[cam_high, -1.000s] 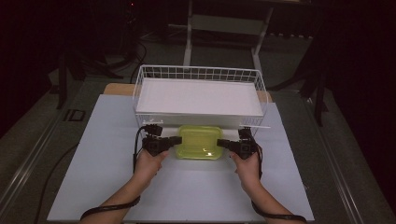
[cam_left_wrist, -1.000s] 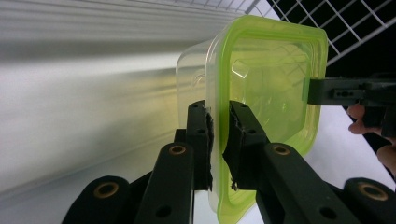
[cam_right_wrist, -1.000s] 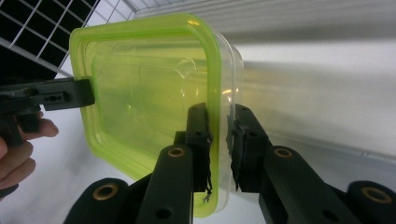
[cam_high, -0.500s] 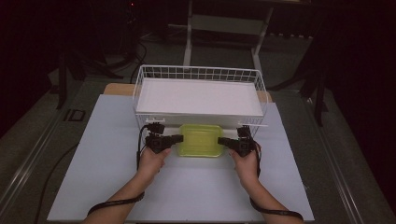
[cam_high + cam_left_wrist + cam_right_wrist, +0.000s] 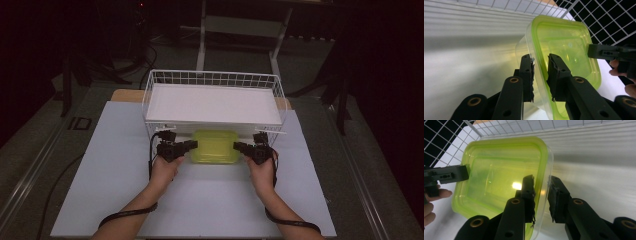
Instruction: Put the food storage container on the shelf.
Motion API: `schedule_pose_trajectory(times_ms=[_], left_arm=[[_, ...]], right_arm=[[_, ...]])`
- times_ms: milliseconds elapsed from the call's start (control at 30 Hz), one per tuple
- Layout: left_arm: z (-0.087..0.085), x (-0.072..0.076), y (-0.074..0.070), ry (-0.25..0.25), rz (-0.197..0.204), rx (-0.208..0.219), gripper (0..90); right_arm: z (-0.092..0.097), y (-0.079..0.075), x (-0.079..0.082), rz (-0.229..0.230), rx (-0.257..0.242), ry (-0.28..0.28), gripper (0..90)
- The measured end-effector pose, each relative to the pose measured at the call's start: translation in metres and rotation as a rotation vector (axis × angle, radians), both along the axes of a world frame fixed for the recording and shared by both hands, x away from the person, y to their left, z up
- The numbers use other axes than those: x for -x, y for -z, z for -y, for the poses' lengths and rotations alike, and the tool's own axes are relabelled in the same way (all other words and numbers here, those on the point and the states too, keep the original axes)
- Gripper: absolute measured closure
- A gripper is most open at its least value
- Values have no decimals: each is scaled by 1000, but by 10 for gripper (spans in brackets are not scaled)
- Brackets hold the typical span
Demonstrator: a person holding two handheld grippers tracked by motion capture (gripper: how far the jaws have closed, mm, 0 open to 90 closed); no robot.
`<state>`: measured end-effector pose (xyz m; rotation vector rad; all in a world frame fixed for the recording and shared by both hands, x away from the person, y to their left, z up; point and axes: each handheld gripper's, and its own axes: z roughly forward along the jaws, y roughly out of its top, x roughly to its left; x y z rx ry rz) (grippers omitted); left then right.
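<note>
Container [image 5: 215, 146], clear-bodied with a lime-green lid: sits flat on the white table cover [image 5: 110, 200], lid up, just in front of the white wire basket [image 5: 150, 87] and close against its near wall. Lies between the two grippers, one at each short side.

Left gripper [image 5: 194, 144]: held in the person's left hand [image 5: 165, 170], pointing inward at the container's left edge. Seen along its own jaws in the left gripper view, straddles the lid's green rim, one jaw on the clear wall side, the other over the lid. Jaws narrow, just now opening; a sliver of gap visible on either side of the rim, pads not pressing on it.

Right gripper [image 5: 235, 146]: held in the right hand [image 5: 262, 175], pointing inward at the opposite edge, mirroring the left. In the right gripper view, likewise astride the rim, one jaw above the lid, the other outside the clear wall. Jaws narrow, also just now opening, rim between the pads but loose from them.

Inside the basket: a flat white panel [image 5: 215, 102] covering its floor. Beyond the table: dark floor and a pale metal stand [image 5: 240, 25]. Black cables [image 5: 150, 160] trailing from both grippers down along the forearms.
</note>
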<state>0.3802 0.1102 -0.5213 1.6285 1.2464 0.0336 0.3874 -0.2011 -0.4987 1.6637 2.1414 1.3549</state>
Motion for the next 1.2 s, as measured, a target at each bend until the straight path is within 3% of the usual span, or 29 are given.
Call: schedule_pose_trajectory(times_ms=[133, 167, 200, 400, 467, 533, 567, 600, 667, 867, 1033, 1133, 1200], left_arm=[[2, -1, 1, -15, 37, -31, 693], [3, -3, 3, -20, 47, -25, 693], [3, -4, 4, -21, 53, -24, 675], [6, -6, 5, -42, 70, -51, 642], [6, -7, 5, -52, 72, -63, 612], [7, -7, 4, -51, 70, -70, 612], [7, -7, 3, -53, 71, -78, 607], [7, -6, 2, -52, 75, -78, 591], [5, -4, -3, -61, 88, -71, 556], [-1, 7, -4, -76, 76, -64, 546], [-7, 19, -7, -66, 97, -91, 545], [-10, 31, -11, -61, 129, -136, 546], [-9, 34, -13, -59, 142, -143, 548]], right_arm=[[-1, 1, -2, 13, 4, 8, 731], [-2, 1, -2, 13, 12, 5, 721], [-3, 2, -5, 41, 41, -8, 700], [-2, 6, -9, 42, 18, -3, 664], [-7, 5, -7, 69, 71, 6, 604], [-9, 4, -6, 78, 92, 4, 588], [-8, 6, -8, 134, 124, -9, 562], [-7, 6, -8, 141, 124, -8, 544], [-7, 6, -2, 105, 106, 14, 511], [2, 4, 9, 96, 83, 13, 495], [-1, -1, 26, 131, 122, -49, 491], [-2, -6, 36, 151, 126, -69, 493], [-4, -10, 41, 148, 118, -86, 506]])
